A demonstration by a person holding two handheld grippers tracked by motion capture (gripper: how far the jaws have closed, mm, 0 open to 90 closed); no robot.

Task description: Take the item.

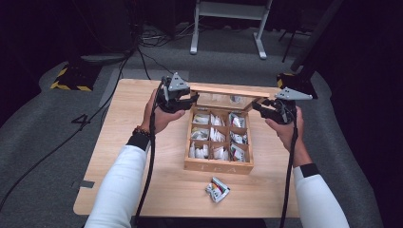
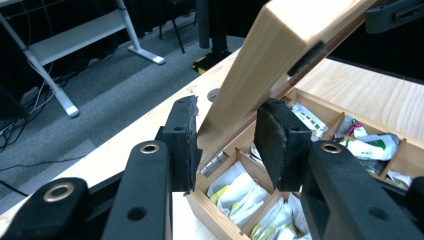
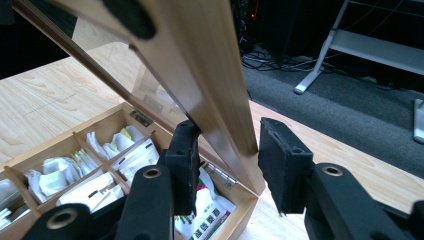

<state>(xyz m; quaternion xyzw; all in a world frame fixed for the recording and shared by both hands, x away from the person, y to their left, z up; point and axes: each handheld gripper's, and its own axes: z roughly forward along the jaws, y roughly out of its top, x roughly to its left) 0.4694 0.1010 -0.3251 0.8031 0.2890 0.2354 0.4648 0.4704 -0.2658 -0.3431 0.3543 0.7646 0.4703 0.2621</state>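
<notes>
A wooden tea box (image 1: pixel 218 166) stands mid-table with several compartments of tea bags (image 1: pixel 215 135). Its glass-paned lid (image 1: pixel 223 90) is raised upright at the back. My left gripper (image 1: pixel 187 99) is at the lid's left end. In the left gripper view it (image 2: pixel 229 105) is open, its jaws straddling the lid (image 2: pixel 250 65). My right gripper (image 1: pixel 260 105) is at the lid's right end. In the right gripper view it (image 3: pixel 230 125) is open around the lid's edge (image 3: pixel 210 75), with a gap at the right pad (image 3: pixel 275 160). A loose tea packet (image 1: pixel 217 189) lies in front of the box.
The light wooden table (image 1: pixel 123 137) has bare surface left and right of the box. On the grey floor behind it stand a white desk frame (image 1: pixel 228 28), cables (image 1: pixel 147 38) and a yellow-black striped base (image 1: pixel 71 80).
</notes>
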